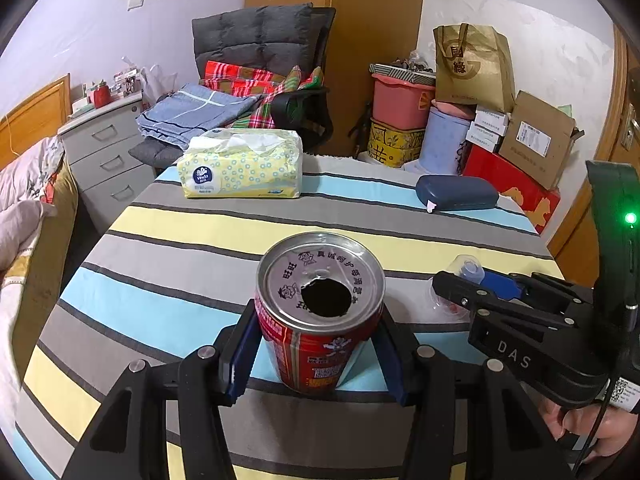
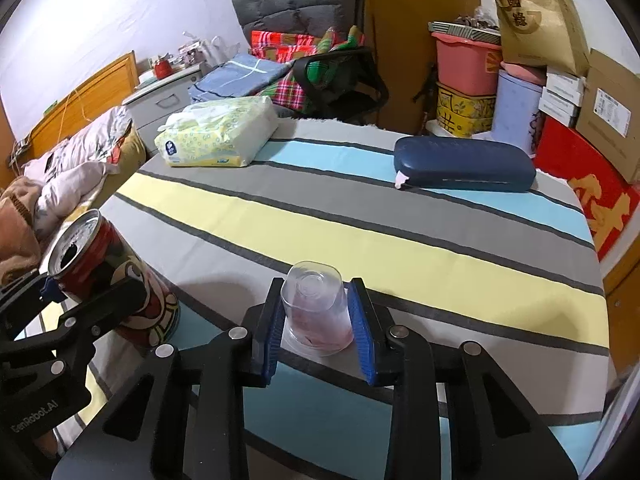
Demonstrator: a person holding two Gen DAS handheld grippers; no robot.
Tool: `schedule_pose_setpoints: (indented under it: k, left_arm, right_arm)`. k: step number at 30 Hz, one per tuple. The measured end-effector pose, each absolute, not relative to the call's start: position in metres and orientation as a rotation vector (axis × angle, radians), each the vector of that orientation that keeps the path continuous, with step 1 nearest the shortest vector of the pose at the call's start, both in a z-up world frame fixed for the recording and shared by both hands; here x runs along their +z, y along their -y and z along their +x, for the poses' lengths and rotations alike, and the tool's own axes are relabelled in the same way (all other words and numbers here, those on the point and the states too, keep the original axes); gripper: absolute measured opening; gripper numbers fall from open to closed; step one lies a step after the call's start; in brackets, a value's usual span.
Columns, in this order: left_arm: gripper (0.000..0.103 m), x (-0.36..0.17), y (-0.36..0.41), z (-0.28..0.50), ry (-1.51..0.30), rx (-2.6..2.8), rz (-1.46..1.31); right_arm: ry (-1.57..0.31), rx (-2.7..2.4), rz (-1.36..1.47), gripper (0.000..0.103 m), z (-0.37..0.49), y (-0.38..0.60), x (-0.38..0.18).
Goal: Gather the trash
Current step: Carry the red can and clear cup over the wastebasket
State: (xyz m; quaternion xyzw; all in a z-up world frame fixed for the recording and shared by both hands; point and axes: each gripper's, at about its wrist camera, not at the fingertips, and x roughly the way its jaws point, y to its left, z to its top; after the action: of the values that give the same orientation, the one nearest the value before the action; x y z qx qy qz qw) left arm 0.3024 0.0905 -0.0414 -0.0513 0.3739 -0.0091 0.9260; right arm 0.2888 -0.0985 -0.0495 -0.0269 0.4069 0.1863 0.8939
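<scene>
Striped table (image 2: 360,232): can (image 1: 320,320), cup (image 2: 316,312), tissues (image 1: 240,168), case (image 2: 464,168).

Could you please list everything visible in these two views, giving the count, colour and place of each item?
can: one, red with silver top, opened, upright on the near table, between the left tool's pads.
plastic cup: one, clear, upside down on the near table, between the right tool's pads.
tissue pack: one, yellow patterned, far left of the table.
case: one, dark blue, far right of the table.
tablecloth: one, striped grey, yellow and blue.
chair: one, dark, beyond the table, piled with fabric.
boxes and bags: several, stacked far right.
left tool: black, blue pads.
right tool: black, blue pads.
</scene>
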Motion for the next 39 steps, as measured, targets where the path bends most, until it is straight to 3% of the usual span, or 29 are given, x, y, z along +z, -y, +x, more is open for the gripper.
schedule_pose_setpoints:
  k: [21,39]
  left_arm:
    - [0.053,0.0,-0.042,0.247,-0.706,-0.116,-0.072]
    - [0.053,0.033,0.084,0.204,-0.663,-0.358,-0.001]
  right_arm:
    - [-0.702,0.318,0.045,0.032,0.234,0.143,-0.003]
    - [-0.626,0.119,0.129,0.032,0.176,0.243,0.017]
